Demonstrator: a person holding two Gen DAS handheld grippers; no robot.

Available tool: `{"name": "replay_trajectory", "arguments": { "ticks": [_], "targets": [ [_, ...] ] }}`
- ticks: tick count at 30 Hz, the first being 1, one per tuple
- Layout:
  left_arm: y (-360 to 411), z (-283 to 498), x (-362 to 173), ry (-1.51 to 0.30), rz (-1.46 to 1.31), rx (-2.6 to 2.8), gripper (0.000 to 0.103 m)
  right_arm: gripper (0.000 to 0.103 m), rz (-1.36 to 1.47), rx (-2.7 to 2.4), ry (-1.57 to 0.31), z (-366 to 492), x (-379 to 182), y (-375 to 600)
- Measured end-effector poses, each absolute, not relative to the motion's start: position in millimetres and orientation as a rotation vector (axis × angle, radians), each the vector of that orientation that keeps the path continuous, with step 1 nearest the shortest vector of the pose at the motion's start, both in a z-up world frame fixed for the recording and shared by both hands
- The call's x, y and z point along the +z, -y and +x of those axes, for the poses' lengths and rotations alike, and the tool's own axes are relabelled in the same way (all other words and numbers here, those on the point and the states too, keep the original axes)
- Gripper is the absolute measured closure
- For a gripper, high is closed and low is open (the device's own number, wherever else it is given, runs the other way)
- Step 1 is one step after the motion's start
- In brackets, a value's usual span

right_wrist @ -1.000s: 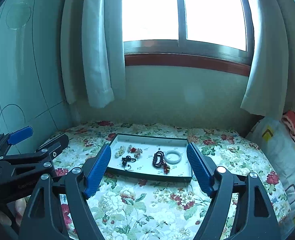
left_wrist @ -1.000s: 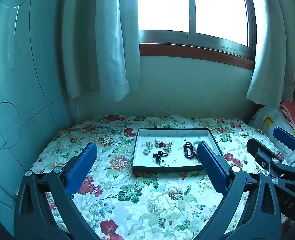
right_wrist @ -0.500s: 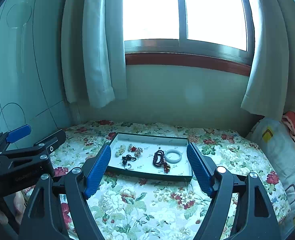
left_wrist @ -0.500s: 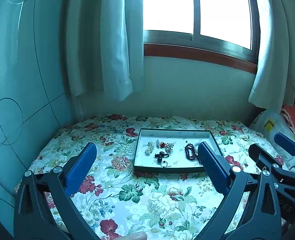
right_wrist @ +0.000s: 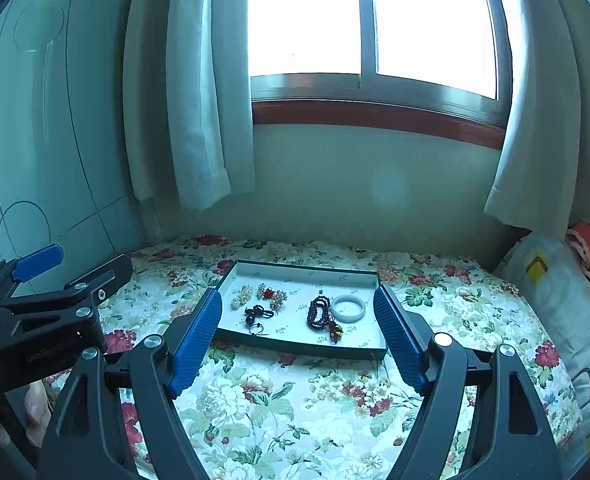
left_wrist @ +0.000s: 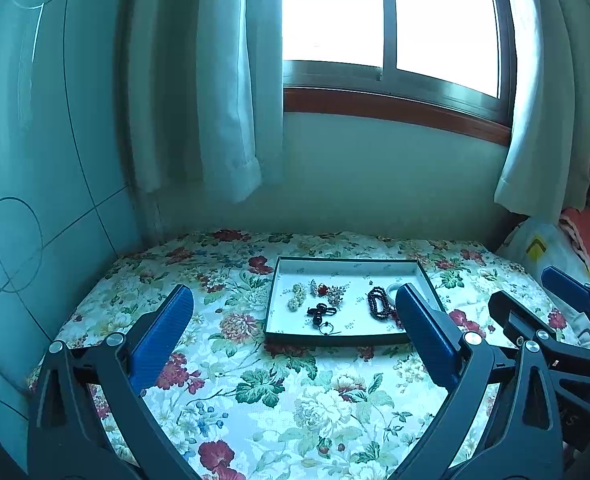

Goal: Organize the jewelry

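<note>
We hold the left gripper [left_wrist: 293, 320] and the right gripper [right_wrist: 297, 322] side by side above the floral cloth [right_wrist: 295, 400], each with its jaws spread wide and nothing between them. Ahead of both, well short of the wall, sits the shallow tray [right_wrist: 295, 346] with the jewelry inside: a pale bangle [right_wrist: 347, 308] touching dark red beads [right_wrist: 318, 312], a black cord piece [right_wrist: 257, 314], and small clusters [right_wrist: 271, 294], perhaps brooches, too small to tell.
</note>
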State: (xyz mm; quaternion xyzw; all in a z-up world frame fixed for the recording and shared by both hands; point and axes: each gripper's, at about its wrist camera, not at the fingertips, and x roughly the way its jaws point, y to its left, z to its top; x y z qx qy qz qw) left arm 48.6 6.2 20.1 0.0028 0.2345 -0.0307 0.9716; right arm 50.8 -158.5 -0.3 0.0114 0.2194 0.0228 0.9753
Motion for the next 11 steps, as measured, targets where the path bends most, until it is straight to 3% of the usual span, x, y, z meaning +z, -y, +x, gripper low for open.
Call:
{"name": "replay_trajectory", "arguments": {
  "ticks": [11],
  "targets": [
    [-20.0,80.0,-4.9,-0.559,-0.019,-0.040,0.002,0.026,0.038,0.036,-0.486,61.6,-12.4,167.3]
  ]
}}
